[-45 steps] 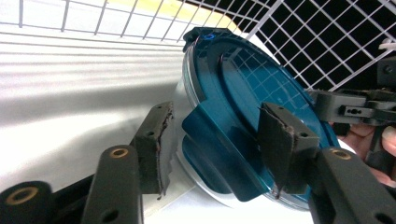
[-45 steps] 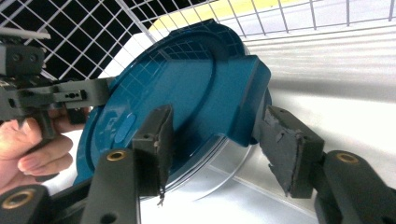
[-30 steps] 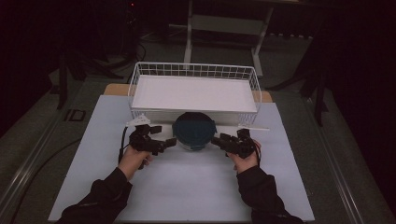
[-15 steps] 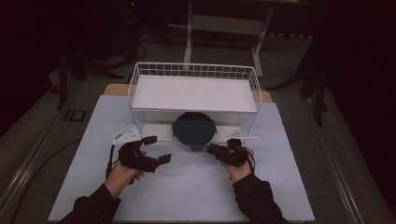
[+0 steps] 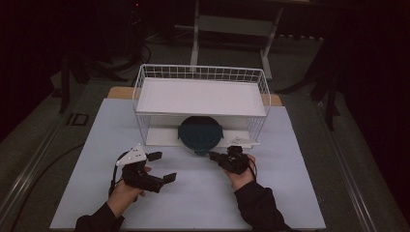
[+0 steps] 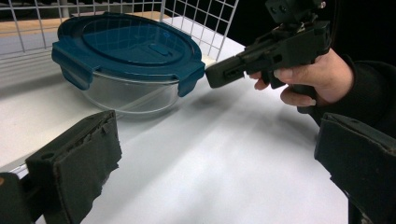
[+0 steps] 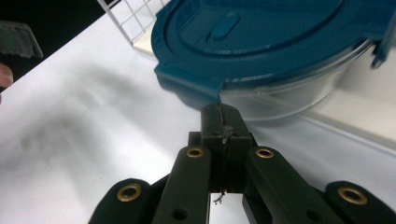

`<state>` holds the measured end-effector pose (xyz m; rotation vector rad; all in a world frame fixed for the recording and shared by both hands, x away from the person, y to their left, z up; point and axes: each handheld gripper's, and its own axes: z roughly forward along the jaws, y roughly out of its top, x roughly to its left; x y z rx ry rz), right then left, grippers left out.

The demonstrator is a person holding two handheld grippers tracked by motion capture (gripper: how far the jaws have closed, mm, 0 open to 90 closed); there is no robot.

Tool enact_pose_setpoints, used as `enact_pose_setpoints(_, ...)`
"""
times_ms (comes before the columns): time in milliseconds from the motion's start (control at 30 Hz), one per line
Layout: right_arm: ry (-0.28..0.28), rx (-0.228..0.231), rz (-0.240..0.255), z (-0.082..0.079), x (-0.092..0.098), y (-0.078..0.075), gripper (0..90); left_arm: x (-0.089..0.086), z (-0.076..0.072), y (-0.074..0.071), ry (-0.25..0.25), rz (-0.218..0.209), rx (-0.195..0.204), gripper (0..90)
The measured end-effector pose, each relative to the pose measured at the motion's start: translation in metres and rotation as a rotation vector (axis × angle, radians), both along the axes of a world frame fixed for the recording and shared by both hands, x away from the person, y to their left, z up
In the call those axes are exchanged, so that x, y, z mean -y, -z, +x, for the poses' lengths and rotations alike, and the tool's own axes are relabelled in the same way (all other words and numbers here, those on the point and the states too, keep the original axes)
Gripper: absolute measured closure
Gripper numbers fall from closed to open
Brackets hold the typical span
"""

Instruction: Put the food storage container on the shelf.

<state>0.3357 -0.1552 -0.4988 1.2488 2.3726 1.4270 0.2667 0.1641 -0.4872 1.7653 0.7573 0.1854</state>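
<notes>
Your right gripper point(image 7: 223, 122) is squeezed shut, empty, maybe touching the round glass box's blue lid point(image 7: 280, 42); your left gripper point(image 5: 159, 166) gapes wide.

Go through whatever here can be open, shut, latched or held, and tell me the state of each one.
Glass container: lid on, resting under the rack, held by neither gripper.
Blue lid: closed on the container, side clips down.
Left gripper: open, nothing between its jaws.
Right gripper: shut, empty, tips just short of a lid clip.
Wire rack: upright.
</notes>
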Motion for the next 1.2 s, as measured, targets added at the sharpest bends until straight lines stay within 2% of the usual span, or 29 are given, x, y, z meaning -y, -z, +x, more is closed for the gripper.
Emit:
enact_pose_setpoints(233,-0.023,-0.002,-0.012,-0.003,-0.007,0.003,90.0,-0.002,-0.001,0.001,-0.008,-0.007,0.01,0.4)
enact_pose_setpoints(400,-0.038,-0.006,-0.013,0.001,-0.014,0.006,90.0,-0.003,0.0,0.002,-0.011,-0.009,0.007,0.4)
enact_pose_setpoints(667,-0.031,-0.013,-0.018,0.007,-0.027,0.01,90.0,-0.002,0.001,0.005,-0.008,-0.004,0.004,0.4)
enact_pose_setpoints(1200,0.001,0.001,-0.028,0.034,-0.041,0.01,89.9,-0.003,0.001,0.006,-0.003,-0.006,0.006,0.4)
